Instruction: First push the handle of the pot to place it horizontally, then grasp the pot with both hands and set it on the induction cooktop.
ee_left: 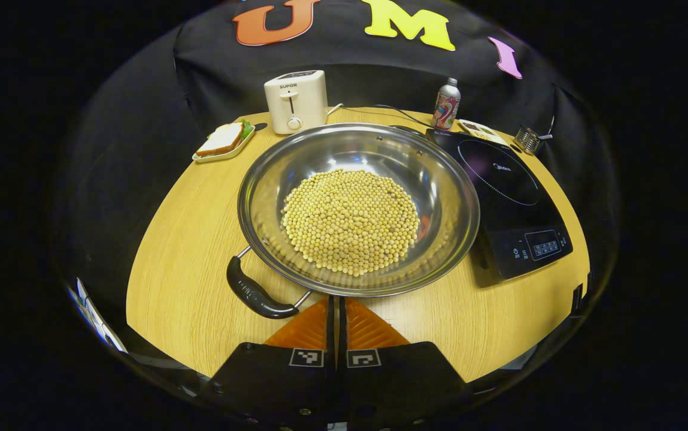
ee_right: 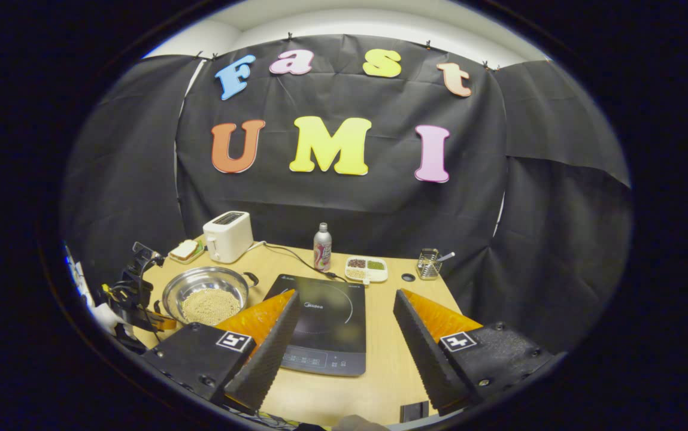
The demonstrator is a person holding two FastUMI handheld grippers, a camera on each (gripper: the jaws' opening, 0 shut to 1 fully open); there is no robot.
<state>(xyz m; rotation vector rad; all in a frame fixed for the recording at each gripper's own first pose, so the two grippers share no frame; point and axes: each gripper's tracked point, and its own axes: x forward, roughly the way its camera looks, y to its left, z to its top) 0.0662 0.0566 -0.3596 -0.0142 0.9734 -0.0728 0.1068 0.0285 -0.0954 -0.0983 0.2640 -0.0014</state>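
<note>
Left gripper view, bottom centre of the frame: the left gripper [ee_left: 336, 311] has its two orange fingers pressed together, pinching nothing, tips just short of the near rim of the pot [ee_left: 358, 209]. Just to the upper left of those tips lies the black handle [ee_left: 257, 293], at lower left of the frame. Its long axis slants from upper left down to lower right, not level across the picture. Judging from this, the left gripper is the nearer one for the push, and the handle sits just beside its tips, slightly to the left.

The pot is a wide steel bowl with a mound of pale beans [ee_left: 351, 220] in it, filling the middle of the frame on the wooden table [ee_left: 182, 287]. The induction cooktop [ee_left: 508, 203] lies just beside the pot at centre right.

Right gripper view: the right gripper [ee_right: 344, 335] has its fingers spread wide and empty at the bottom, the cooktop between them farther off. The pot appears at lower left, well apart from this gripper.
</note>
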